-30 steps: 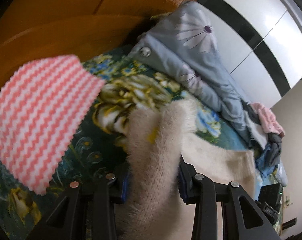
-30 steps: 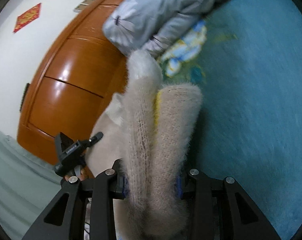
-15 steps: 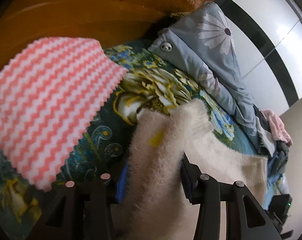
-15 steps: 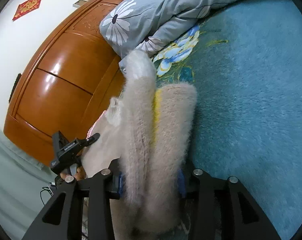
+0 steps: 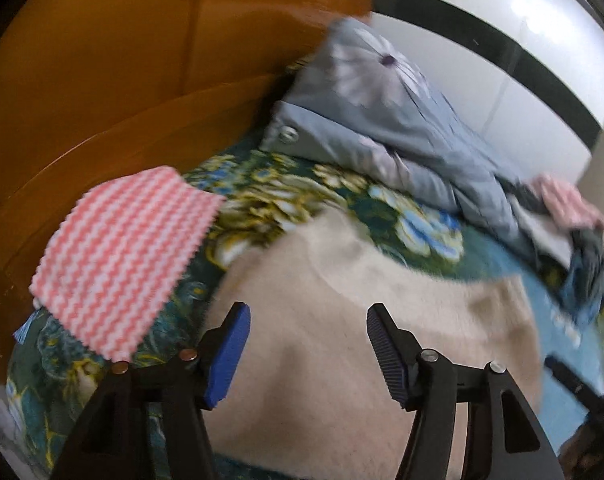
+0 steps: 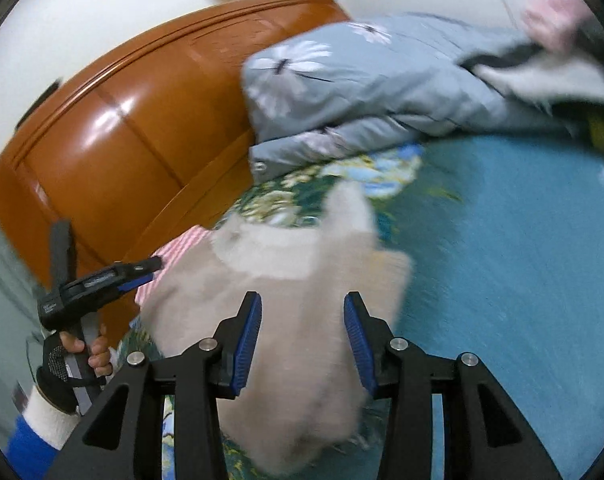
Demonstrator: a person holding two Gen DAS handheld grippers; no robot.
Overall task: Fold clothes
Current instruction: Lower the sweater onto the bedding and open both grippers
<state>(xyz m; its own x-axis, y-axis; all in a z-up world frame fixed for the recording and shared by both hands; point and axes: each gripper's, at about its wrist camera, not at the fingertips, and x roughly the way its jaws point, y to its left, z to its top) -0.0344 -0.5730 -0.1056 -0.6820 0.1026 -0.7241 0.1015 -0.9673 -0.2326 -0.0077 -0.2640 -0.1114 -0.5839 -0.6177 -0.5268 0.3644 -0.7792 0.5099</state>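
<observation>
Left wrist view: the left claw [image 5: 306, 344] gapes wide, holding nothing, above the fuzzy beige sweater [image 5: 342, 320] lying on the floral bedspread [image 5: 285, 192] beside a pink zigzag knit [image 5: 121, 256] — smoothing the soft pile flat before the next fold seems wise

Right wrist view: the right claw [image 6: 302, 340] stands equally open and empty over the sweater [image 6: 302, 280] — plush, limp, edges rumpled

From my seat both views smear with motion. The sweater [image 5: 342, 320] runs off the bottom edge under my left gripper [image 5: 306, 344], so its hem is lost to me. The clothes pile [image 6: 550, 40] (pink, grey, dark) blurs past telling apart in the right view.
</observation>
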